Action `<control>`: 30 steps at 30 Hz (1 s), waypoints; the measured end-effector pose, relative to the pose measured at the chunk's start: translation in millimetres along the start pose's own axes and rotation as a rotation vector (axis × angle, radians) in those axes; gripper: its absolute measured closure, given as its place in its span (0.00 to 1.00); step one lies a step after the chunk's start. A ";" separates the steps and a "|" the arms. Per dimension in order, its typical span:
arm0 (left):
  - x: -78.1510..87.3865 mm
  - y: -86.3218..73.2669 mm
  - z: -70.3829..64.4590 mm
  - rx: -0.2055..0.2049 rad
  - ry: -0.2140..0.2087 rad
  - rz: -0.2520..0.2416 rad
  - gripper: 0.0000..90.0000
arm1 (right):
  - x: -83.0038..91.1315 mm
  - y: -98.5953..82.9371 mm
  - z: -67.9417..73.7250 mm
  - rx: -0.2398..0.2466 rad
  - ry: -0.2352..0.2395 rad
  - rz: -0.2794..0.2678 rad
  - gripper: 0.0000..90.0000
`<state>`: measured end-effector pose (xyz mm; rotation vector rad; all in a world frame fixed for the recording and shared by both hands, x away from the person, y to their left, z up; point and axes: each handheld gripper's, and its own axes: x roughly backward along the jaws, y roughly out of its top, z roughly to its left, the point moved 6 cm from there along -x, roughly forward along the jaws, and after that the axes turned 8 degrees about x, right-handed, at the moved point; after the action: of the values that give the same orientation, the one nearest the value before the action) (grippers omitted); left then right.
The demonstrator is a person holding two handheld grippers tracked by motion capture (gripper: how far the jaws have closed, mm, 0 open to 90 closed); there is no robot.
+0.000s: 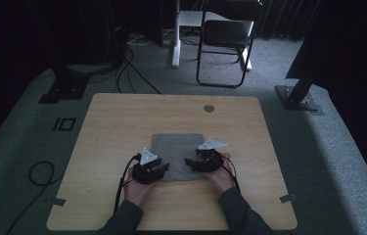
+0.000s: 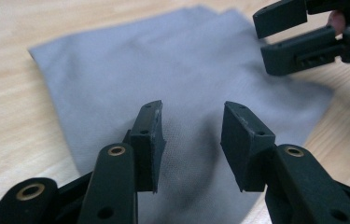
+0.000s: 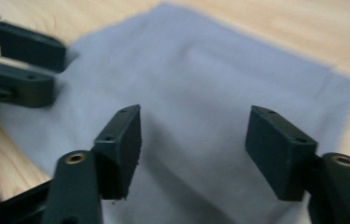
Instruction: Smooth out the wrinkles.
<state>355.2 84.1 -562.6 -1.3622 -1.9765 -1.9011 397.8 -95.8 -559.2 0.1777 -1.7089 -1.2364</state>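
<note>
A grey cloth (image 1: pixel 177 152) lies flat, folded into a rectangle, at the middle of the wooden table (image 1: pixel 122 122). My left gripper (image 1: pixel 164 168) hovers over the cloth's near left corner, and my right gripper (image 1: pixel 189 162) over its near right part; the two point toward each other. In the left gripper view my left gripper (image 2: pixel 191 128) is open above the cloth (image 2: pixel 130 70), and the right gripper (image 2: pixel 275 39) shows farther off at top right. In the right gripper view my right gripper (image 3: pixel 193 140) stands open wide over the cloth (image 3: pixel 200 79), nothing held.
A round grommet (image 1: pixel 209 108) sits in the table's far edge. Beyond the table stand a folding chair (image 1: pixel 225 39) and a white desk leg (image 1: pixel 175 34). Black stands (image 1: pixel 66 81) and cables lie on the carpet at both sides. Bare wood surrounds the cloth.
</note>
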 end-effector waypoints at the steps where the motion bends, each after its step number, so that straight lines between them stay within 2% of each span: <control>1: -2.2 -2.5 0.2 0.002 0.003 0.002 0.65 | -3.8 -4.4 2.5 0.002 0.009 0.019 0.36; 3: -2.4 -6.4 1.2 0.012 0.001 -0.005 0.65 | -9.1 -16.9 7.3 0.028 0.020 0.061 0.30; 5: -1.6 -10.3 2.9 0.016 -0.001 0.004 0.65 | -10.1 -28.5 8.8 0.026 0.032 0.085 0.27; 7: -1.6 -10.3 2.9 0.016 -0.001 0.004 0.65 | -9.4 -33.0 8.7 0.019 0.043 0.090 0.27; 9: -1.3 -19.6 5.4 0.016 0.008 0.023 0.64 | -3.9 -38.9 9.0 0.023 0.050 0.092 0.27; 14: -0.6 -28.7 5.6 0.008 0.025 0.040 0.64 | 0.9 -44.1 11.9 0.041 0.028 0.094 0.27; 19: -2.0 -31.8 8.3 0.007 0.038 0.047 0.64 | 1.3 -44.8 13.0 0.061 0.017 0.102 0.27; 20: -4.9 -29.2 10.9 0.008 0.057 0.046 0.64 | 0.5 -43.9 12.2 0.058 0.016 0.105 0.27; 25: -12.7 -20.6 20.1 0.021 0.094 0.047 0.63 | -10.3 -36.7 2.2 0.037 -0.002 0.089 0.27; 26: -16.2 -16.2 24.4 0.032 0.105 0.049 0.63 | -17.7 -30.8 -4.3 0.034 -0.009 0.090 0.27; 30: -23.7 -6.5 37.7 0.053 0.136 0.039 0.63 | -28.8 -21.8 -12.6 0.031 -0.009 0.091 0.27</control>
<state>384.3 104.2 -590.5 -1.2149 -1.9081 -1.8568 413.4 -96.9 -594.2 0.1116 -1.7259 -1.1464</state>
